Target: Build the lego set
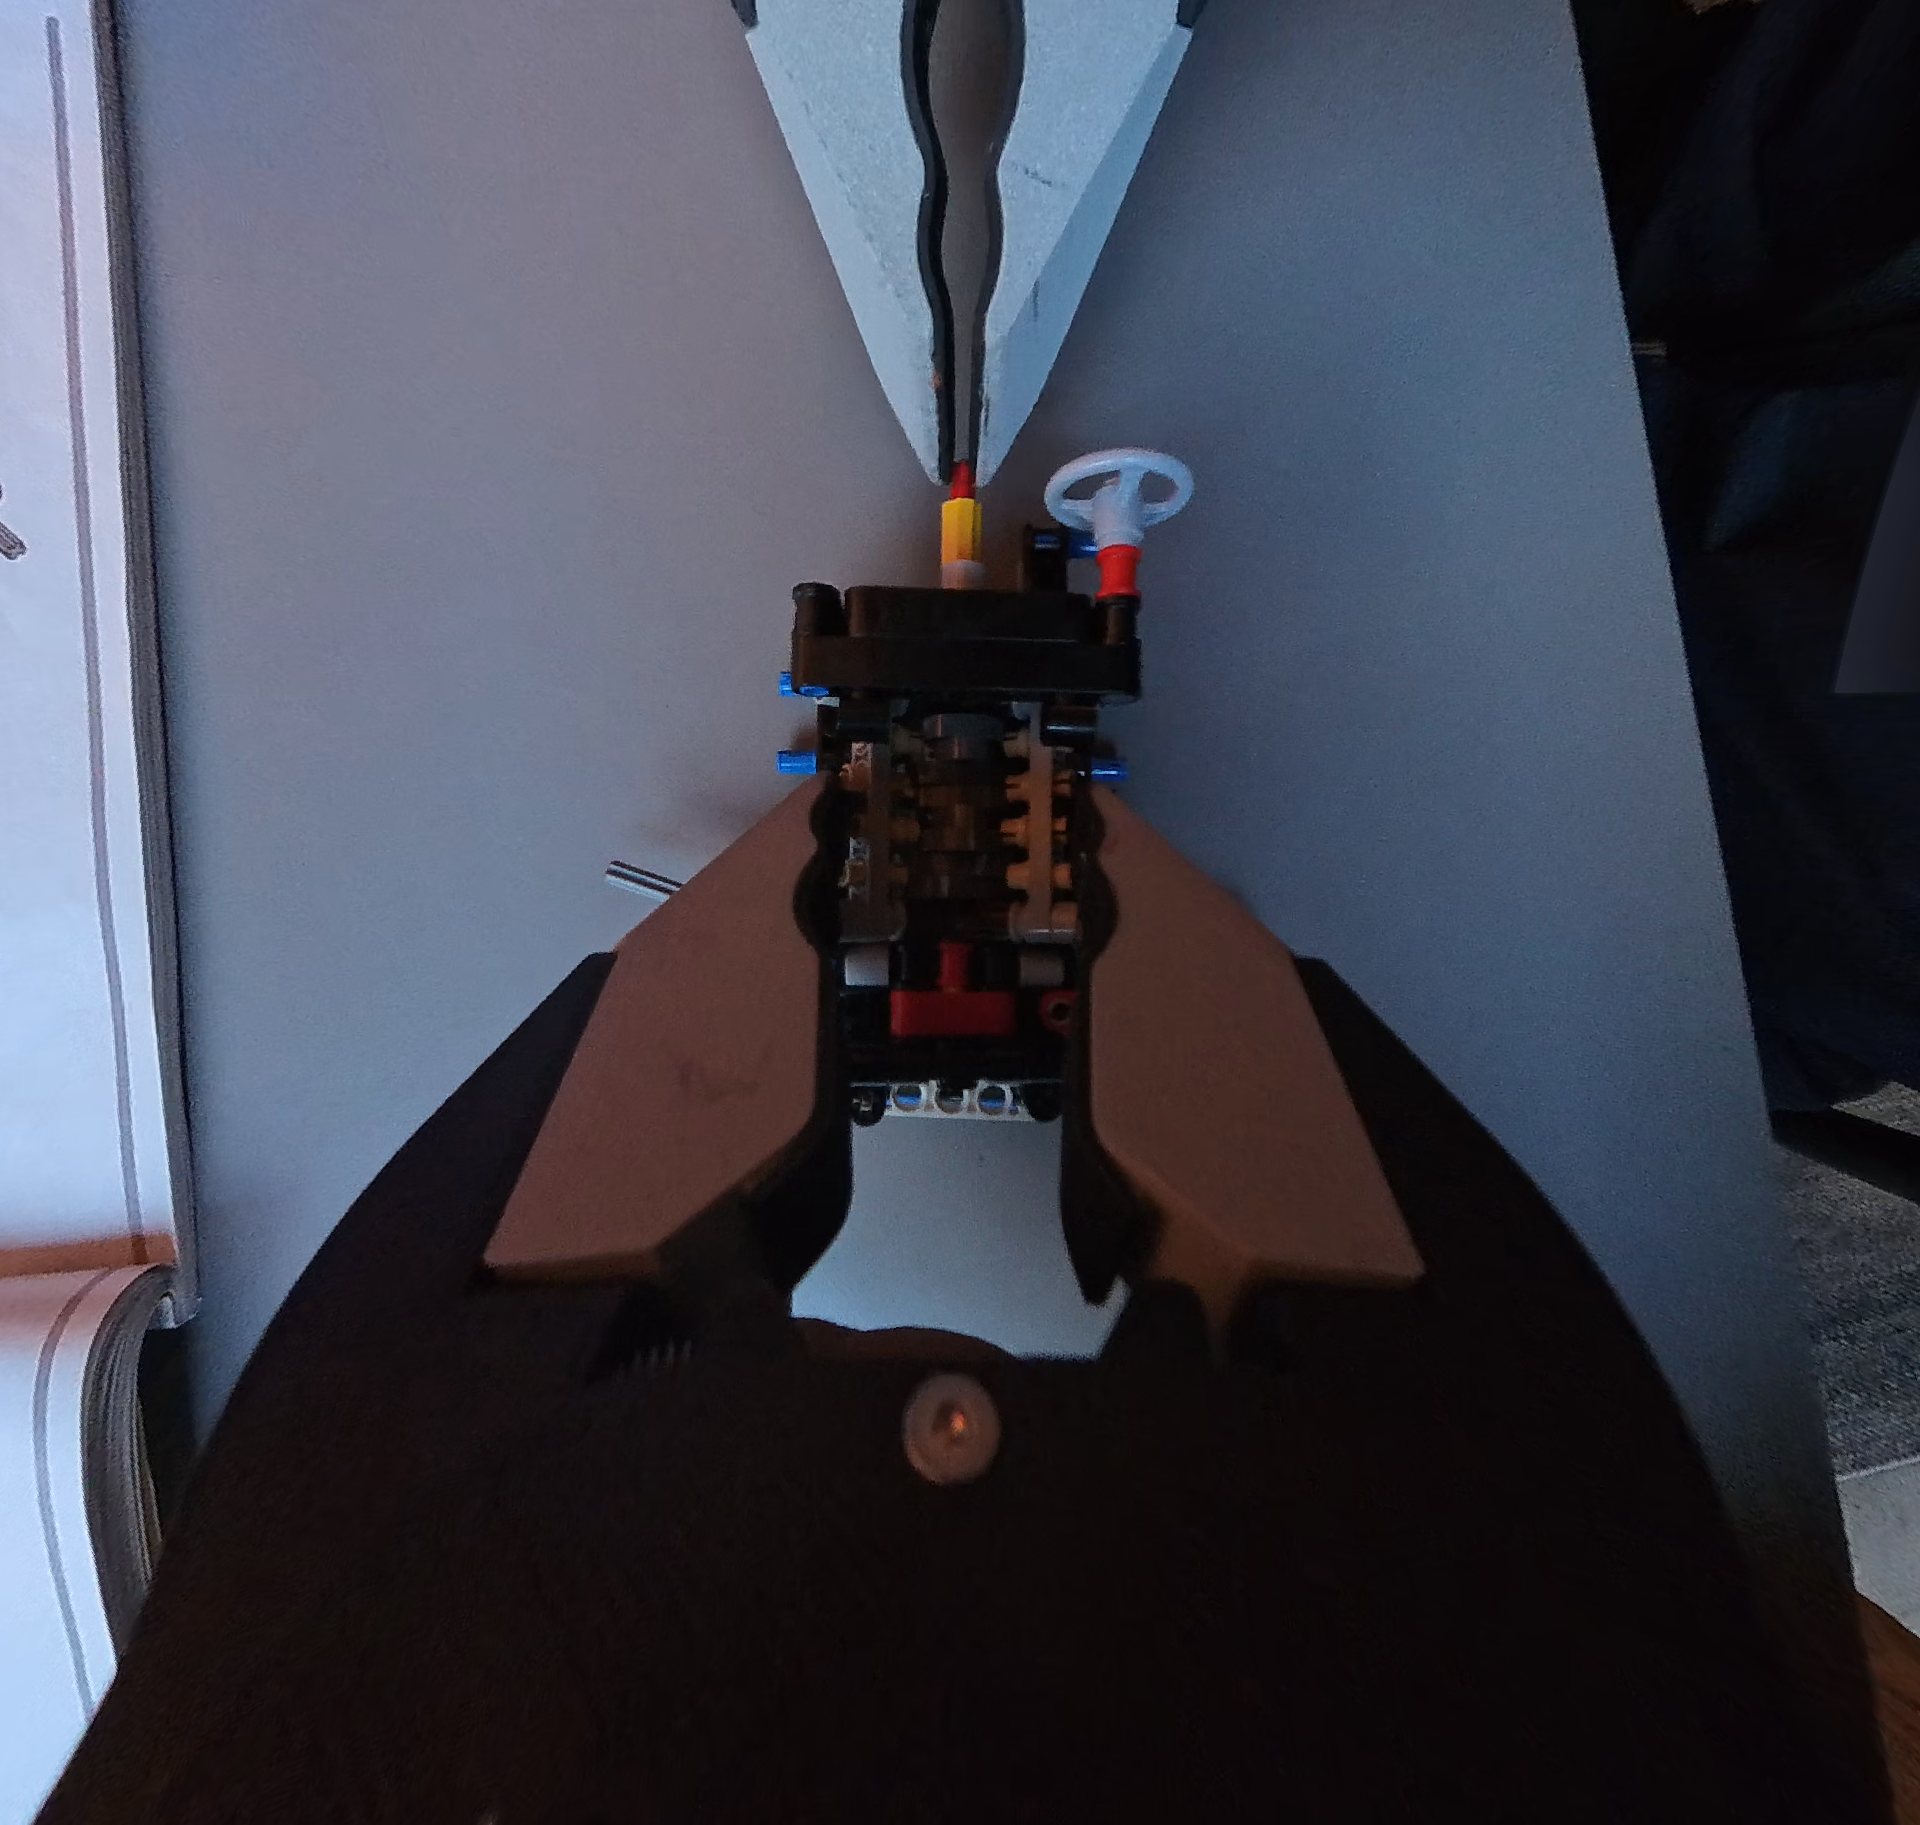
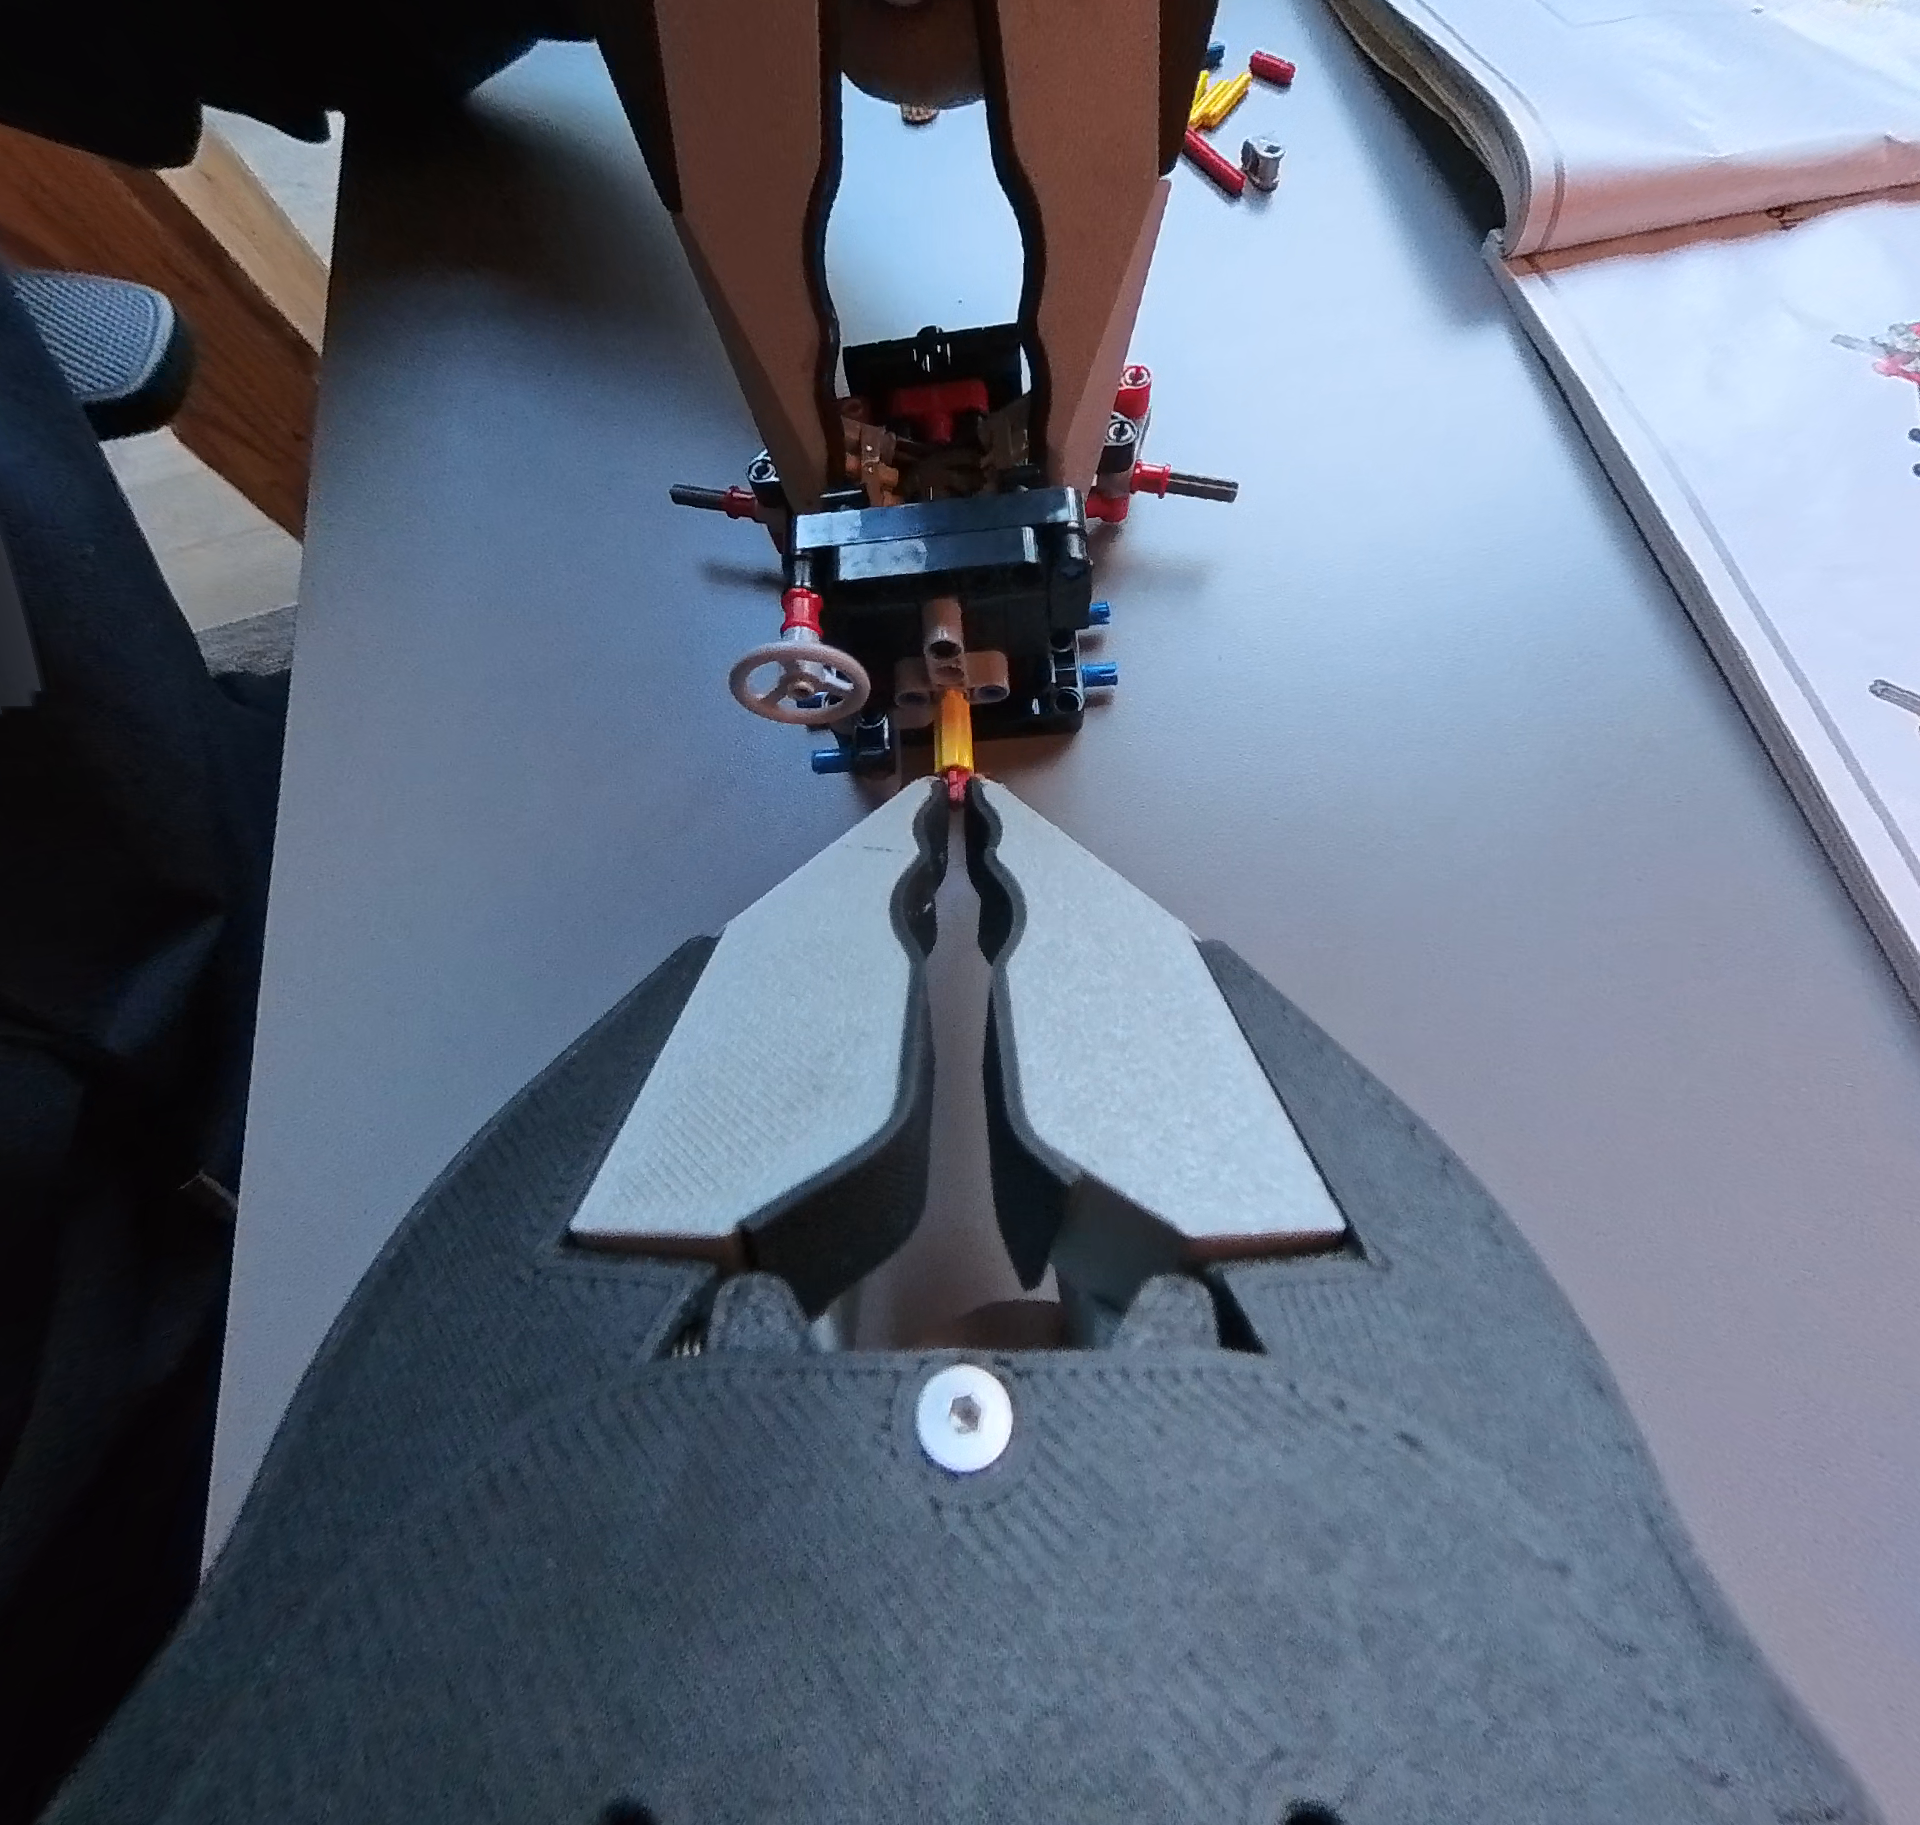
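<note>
Clamping the black toy-brick vehicle frame (image 1: 961, 840) between its brown fingers (image 1: 707, 1027), the left claw (image 1: 961, 819) is steadying it on the grey surface (image 1: 416, 528). Facing it, the right claw (image 2: 958, 790) is pinching the red axle tip (image 2: 957, 787) protruding from a yellow sleeve (image 2: 953, 736) at the frame's far end, near a white plastic steering wheel (image 1: 1119, 495).

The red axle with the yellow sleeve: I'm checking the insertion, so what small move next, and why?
Probably push the red axle straight in. The right gripper pinches its end, the yellow sleeve meets the brown connector, and the left gripper clamps the model.
</note>
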Motion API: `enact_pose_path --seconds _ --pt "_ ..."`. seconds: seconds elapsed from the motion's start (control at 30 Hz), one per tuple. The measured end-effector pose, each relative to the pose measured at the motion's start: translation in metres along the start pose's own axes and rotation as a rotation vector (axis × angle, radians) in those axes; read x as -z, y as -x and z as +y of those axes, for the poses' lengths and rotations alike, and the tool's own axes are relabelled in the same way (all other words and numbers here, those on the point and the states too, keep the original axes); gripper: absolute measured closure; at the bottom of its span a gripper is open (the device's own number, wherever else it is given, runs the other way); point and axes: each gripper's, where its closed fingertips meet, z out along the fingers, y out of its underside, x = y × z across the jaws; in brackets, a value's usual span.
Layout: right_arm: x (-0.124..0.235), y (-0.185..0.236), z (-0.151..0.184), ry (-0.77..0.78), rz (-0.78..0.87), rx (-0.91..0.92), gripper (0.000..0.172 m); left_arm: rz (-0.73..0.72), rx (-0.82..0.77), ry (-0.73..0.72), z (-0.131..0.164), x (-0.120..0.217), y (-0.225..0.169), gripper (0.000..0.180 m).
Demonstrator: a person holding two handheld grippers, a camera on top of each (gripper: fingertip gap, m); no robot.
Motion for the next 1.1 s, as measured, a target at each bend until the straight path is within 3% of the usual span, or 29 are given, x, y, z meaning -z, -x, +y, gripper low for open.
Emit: enact_pose_path --seconds 0.03,0.27,0.53,0.67,0.83,1.0,1.1 --pt "-0.001 0.0 0.001 0.007 -0.003 -0.003 0.172 0.0 -0.001 -0.003 0.0 0.0 0.0 0.139" --pt "-0.007 0.002 0.008 0.075 -0.015 0.005 0.172 -0.005 0.001 -0.013 -0.001 -0.001 0.001 0.139" --pt "0.0 0.002 -0.006 -0.033 -0.049 -0.031 0.172 -0.002 0.007 -0.02 -0.003 -0.002 0.0 0.139" --pt "-0.008 0.001 0.0 0.037 -0.027 -0.003 0.172 0.012 0.004 -0.026 -0.006 -0.004 -0.003 0.139" --pt "0.012 -0.014 -0.001 -0.047 -0.011 -0.111 0.172 0.004 0.012 -0.018 -0.002 -0.001 0.0 0.139" --pt "0.009 -0.014 0.026 0.107 0.141 -0.119 0.161 0.003 0.014 -0.012 -0.001 -0.001 0.0 0.139" --pt "0.006 -0.001 0.021 0.1 0.208 -0.167 0.154 -0.003 0.019 -0.011 -0.001 -0.001 0.0 0.139"
